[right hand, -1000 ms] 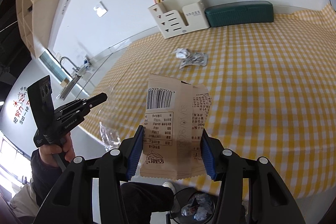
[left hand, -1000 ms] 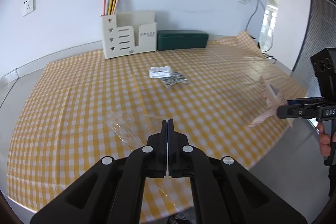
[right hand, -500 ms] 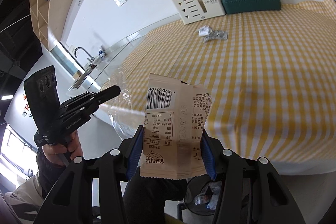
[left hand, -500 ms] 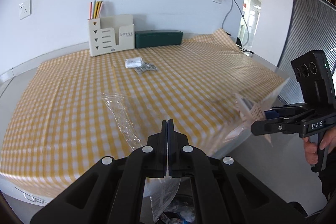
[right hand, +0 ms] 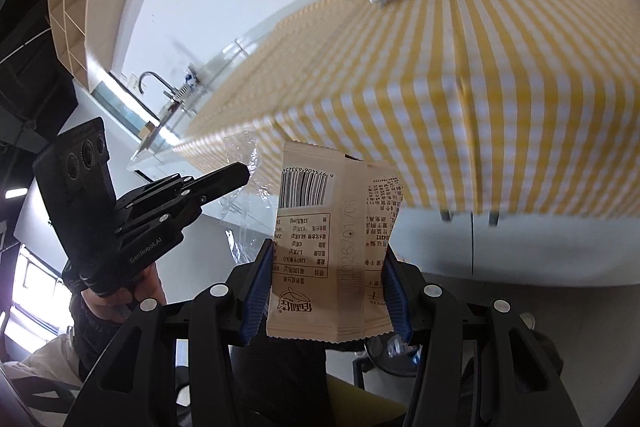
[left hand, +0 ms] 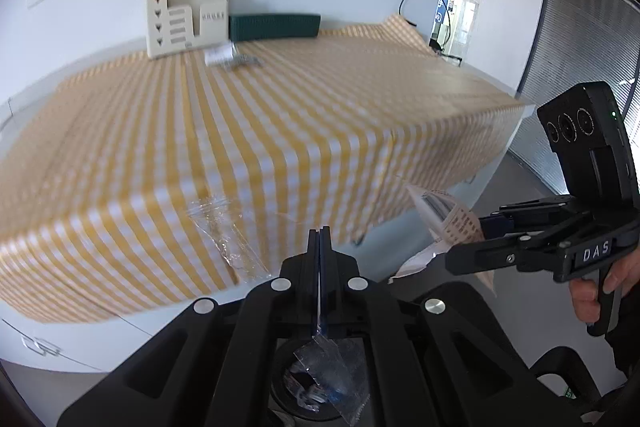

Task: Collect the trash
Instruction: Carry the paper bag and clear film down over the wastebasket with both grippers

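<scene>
My left gripper (left hand: 319,231) is shut on a clear plastic bag (left hand: 228,231), which runs through the jaws and hangs below them. Under it stands a dark trash bin (left hand: 280,363) with wrappers inside. My right gripper (right hand: 328,247) is shut on a beige snack wrapper (right hand: 316,211) with a barcode, its blue pads (right hand: 256,291) pressing on both edges. Both grippers hang in front of the table's front edge, side by side. In the left wrist view the right gripper (left hand: 468,243) holds the wrapper (left hand: 452,219) at the right. Small white and silver wrappers (left hand: 228,57) lie far back on the table.
The table carries a yellow checked cloth (left hand: 280,115). A cream desk organiser (left hand: 184,19) with pencils and a green box (left hand: 276,25) stand against the back wall. A sink (right hand: 160,115) lies off to the left. A black chair (left hand: 560,375) stands at the lower right.
Both grippers have drawn back from above the table and sunk below its front edge, over the bin. The plastic bag and the beige wrapper came along, still gripped.
</scene>
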Available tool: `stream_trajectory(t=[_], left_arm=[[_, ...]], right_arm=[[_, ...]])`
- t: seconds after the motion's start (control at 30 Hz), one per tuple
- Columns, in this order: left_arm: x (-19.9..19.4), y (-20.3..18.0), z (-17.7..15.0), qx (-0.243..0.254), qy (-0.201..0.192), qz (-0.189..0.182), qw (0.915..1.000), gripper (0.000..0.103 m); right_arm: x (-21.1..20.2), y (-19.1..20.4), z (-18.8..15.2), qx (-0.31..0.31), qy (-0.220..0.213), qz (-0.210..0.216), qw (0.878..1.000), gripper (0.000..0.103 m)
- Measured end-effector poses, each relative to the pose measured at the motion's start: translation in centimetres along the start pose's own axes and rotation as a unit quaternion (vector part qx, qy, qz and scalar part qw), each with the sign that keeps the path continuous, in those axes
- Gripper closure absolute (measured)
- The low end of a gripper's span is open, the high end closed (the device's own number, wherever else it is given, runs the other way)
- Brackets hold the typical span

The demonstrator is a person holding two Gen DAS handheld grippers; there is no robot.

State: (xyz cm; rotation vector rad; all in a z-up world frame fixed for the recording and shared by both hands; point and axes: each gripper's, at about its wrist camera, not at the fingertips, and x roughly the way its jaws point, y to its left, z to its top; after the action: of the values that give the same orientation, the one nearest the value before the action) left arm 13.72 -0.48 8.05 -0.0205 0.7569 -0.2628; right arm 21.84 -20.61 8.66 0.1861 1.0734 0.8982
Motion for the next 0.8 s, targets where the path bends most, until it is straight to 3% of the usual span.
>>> stream_trajectory(t=[0.33, 0.47, 0.63, 0.8], left_arm=[[6.5, 0.3, -6.4, -0.028, 0.061, -0.021, 0.9975, 0.102], [9.7, 0.9, -9.2, -0.030, 0.094, -0.027, 0.9948, 0.102], [14.1, 2.1, -12.6, -0.041, 0.142, -0.036, 0.9883, 0.102], [18.2, 2.8, -16.0, -0.057, 0.196, -0.038, 0.9783, 0.102]], right_arm=[[6.2, -3.4, -5.7, 0.051, 0.036, -0.006, 0.998, 0.050], [9.4, -5.7, -8.6, 0.063, 0.075, -0.015, 0.995, 0.050], [13.0, -8.8, -11.2, 0.091, 0.120, -0.022, 0.988, 0.050], [17.3, -12.6, -12.5, 0.159, 0.156, -0.014, 0.975, 0.050]])
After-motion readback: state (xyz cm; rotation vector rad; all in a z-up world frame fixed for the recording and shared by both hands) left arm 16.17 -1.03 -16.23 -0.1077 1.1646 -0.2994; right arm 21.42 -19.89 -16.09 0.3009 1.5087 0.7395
